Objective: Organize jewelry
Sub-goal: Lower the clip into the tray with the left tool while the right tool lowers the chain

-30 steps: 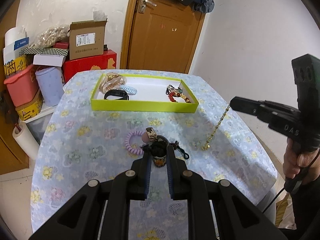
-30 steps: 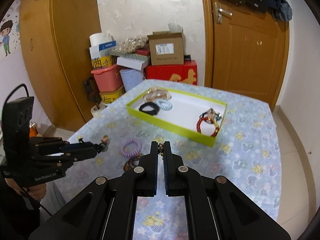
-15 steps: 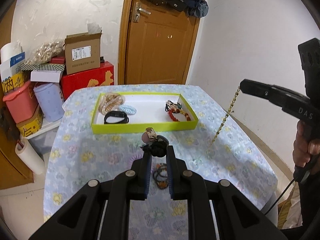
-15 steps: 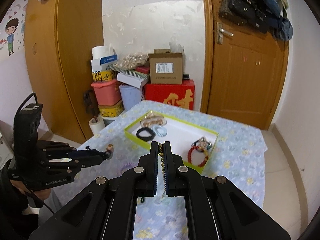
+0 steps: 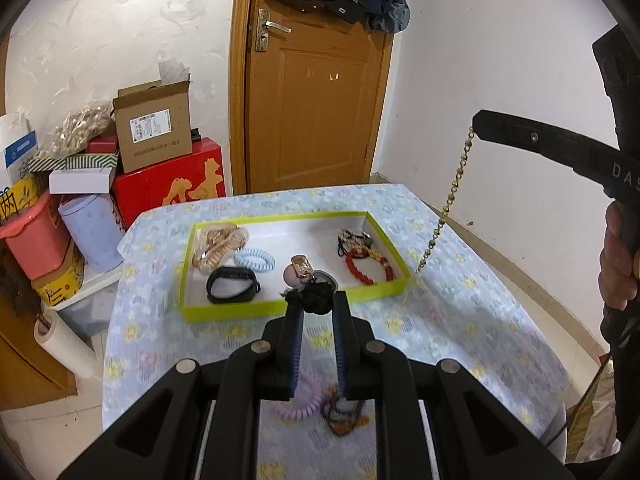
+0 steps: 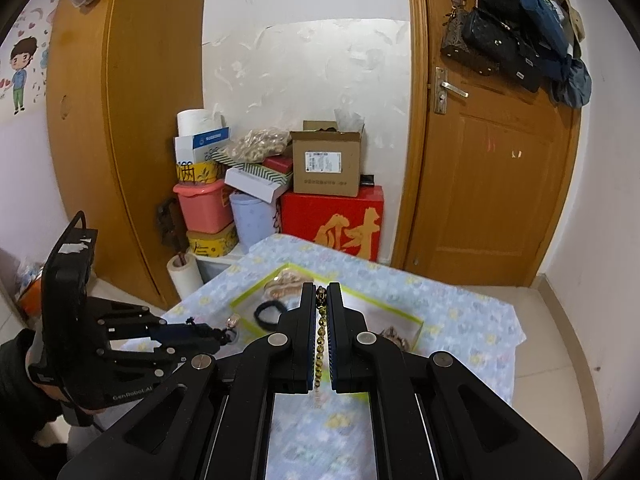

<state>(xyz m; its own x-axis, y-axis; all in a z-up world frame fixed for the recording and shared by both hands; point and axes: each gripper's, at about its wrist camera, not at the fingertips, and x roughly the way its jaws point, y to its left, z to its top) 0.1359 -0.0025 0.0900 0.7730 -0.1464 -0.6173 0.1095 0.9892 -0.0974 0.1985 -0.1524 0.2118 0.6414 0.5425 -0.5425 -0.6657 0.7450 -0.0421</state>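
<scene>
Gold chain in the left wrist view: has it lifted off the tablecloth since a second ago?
Yes. The gold chain hung from the right gripper has risen; its lower end, earlier on the tablecloth, now dangles clear beside the green tray.

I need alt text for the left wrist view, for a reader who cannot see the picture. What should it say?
The left hand-held gripper holds a black hair tie with a charm above a floral-clothed table, near a yellow-green tray of jewelry. At right, the right hand-held gripper dangles a gold bead chain beside the tray.
</scene>
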